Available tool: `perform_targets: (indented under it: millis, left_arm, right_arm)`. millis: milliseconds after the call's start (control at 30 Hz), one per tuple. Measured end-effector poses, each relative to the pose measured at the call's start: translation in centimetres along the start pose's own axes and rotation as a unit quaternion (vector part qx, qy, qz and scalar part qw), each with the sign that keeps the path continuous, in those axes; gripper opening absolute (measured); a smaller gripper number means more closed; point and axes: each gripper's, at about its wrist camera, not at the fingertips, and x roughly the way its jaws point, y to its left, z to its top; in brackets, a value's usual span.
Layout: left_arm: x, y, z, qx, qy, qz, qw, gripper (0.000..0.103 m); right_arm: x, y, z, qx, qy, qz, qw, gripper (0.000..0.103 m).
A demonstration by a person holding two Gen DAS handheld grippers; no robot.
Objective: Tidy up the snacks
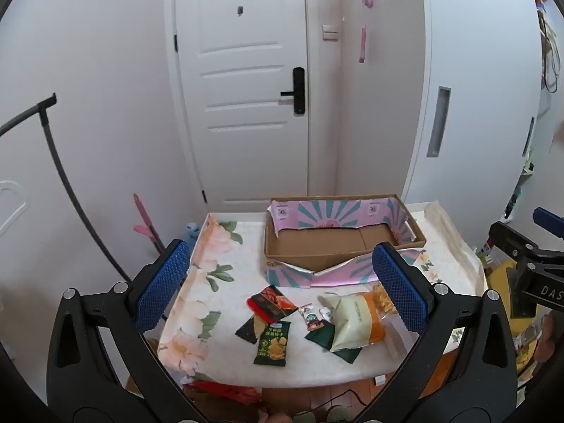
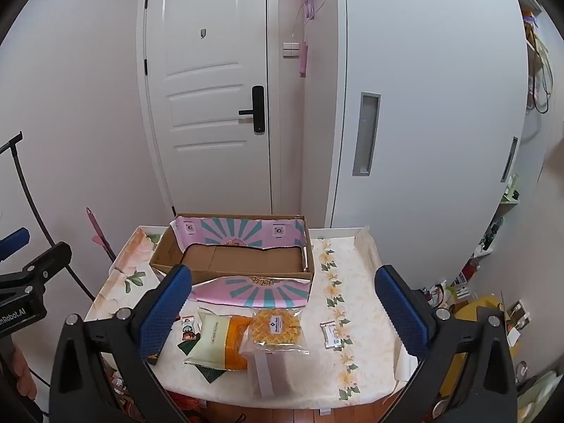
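- Left gripper (image 1: 282, 287): jaws spread as wide as they go, nothing between the blue pads (image 1: 163, 283); held above the near edge of the table, clear of every packet.
- Table (image 1: 225, 363): floral cloth cover, standing before a white door (image 1: 243, 81).
- Red-and-black packet (image 1: 270, 304): near centre-left of the table, lying partly over a dark green packet (image 1: 253, 329).
- Green cracker packet (image 1: 273, 343): flat, just beside and in front of the red-and-black one.
- Small sachets (image 1: 312, 317): two or three, bunched between the dark packets and the pale bag; print too small to read.
- Pale green and orange bag (image 2: 218, 340): puffy, resting on a dark green packet (image 2: 211, 372).
- Clear waffle packet (image 2: 275, 329): touching the bag's right side, overlapping it a little.
- Small white sachet (image 2: 332, 335): alone, apart to the right.
- Cardboard box (image 2: 232, 259): open, empty, at the table's far side behind the snacks; pink-and-teal flaps folded out.
- Right gripper (image 2: 283, 312): jaws fully apart, holding nothing, poised over the table's near edge.
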Motion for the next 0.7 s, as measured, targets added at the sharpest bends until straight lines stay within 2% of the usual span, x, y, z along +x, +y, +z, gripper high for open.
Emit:
perform_targets:
  millis: [133,167,700]
  left_arm:
    - [0.29,0.01,-0.06,-0.002,0.001,-0.007,1.0000,0.102]
    - [-0.14,0.13,-0.13,-0.005,-0.011,-0.003,0.9999,0.102]
    - [0.25,0.77,0.44,-0.013,-0.014,0.009,0.9998,0.102]
  right_arm:
    - [-0.01,0.00,-0.02,0.006,-0.002,0.004,1.000,0.103]
    - [-0.01,0.00,-0.02,0.006,-0.002,0.005,1.000,0.103]
    - [0.48,0.77,0.22,0.001,-0.002,0.010,1.000,0.103]
